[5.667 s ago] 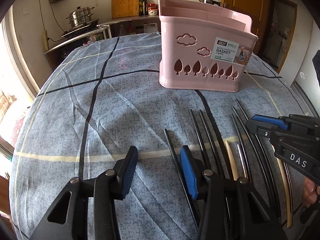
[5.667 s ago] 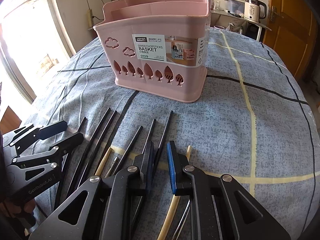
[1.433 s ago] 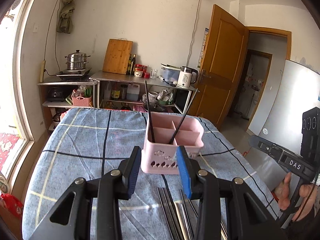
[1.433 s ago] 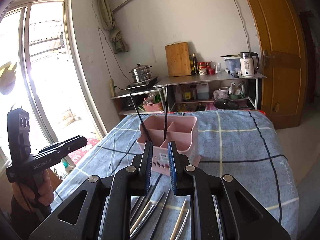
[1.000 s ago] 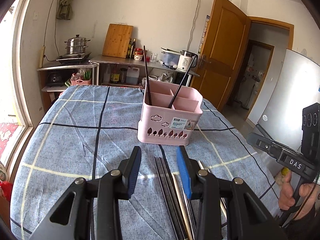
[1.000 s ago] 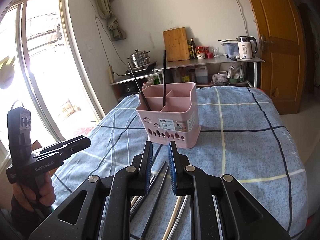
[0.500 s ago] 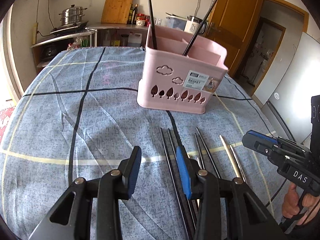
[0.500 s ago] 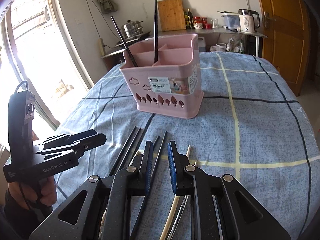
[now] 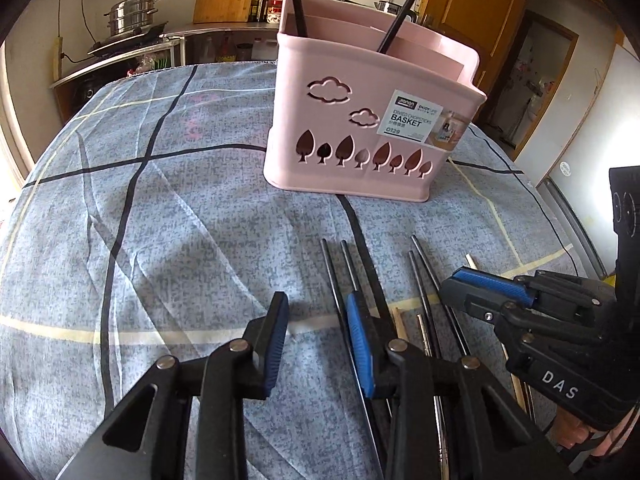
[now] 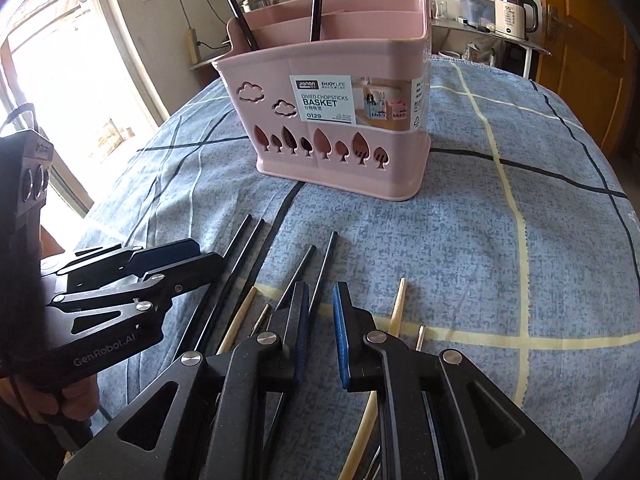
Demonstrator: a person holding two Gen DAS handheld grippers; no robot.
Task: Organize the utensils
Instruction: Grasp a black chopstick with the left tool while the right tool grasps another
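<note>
Both hand-held grippers hang low over a row of chopsticks lying on the table (image 9: pixel 168 240), which wears a blue checked cloth. The sticks lie side by side with their tips towards the pink basket (image 9: pixel 372 128), probably so each can be pinched singly and lifted straight ahead into it.

The left hand-held gripper (image 9: pixel 316 316) is released and has just been narrowing; only cloth lies between its pads, and the nearest black chopstick (image 9: pixel 334 276) runs just under its right finger. The right hand-held gripper (image 10: pixel 320 308), also narrowing, stands slightly parted and grips nothing; another black chopstick (image 10: pixel 322 272) runs ahead from the gap, a pale bamboo chopstick (image 10: pixel 398 306) sits just to its right.

Two black chopsticks (image 10: pixel 316 0) stand in the basket, straight ahead of both grippers, leaning in separate compartments.

The basket's sticker reads "ENJOY LIFE", "DIVIED CHOPSTICKS BASKET" and "0129". In the right wrist view the other gripper's body says "GenRobot.AI"; in the left wrist view, "DAS".
</note>
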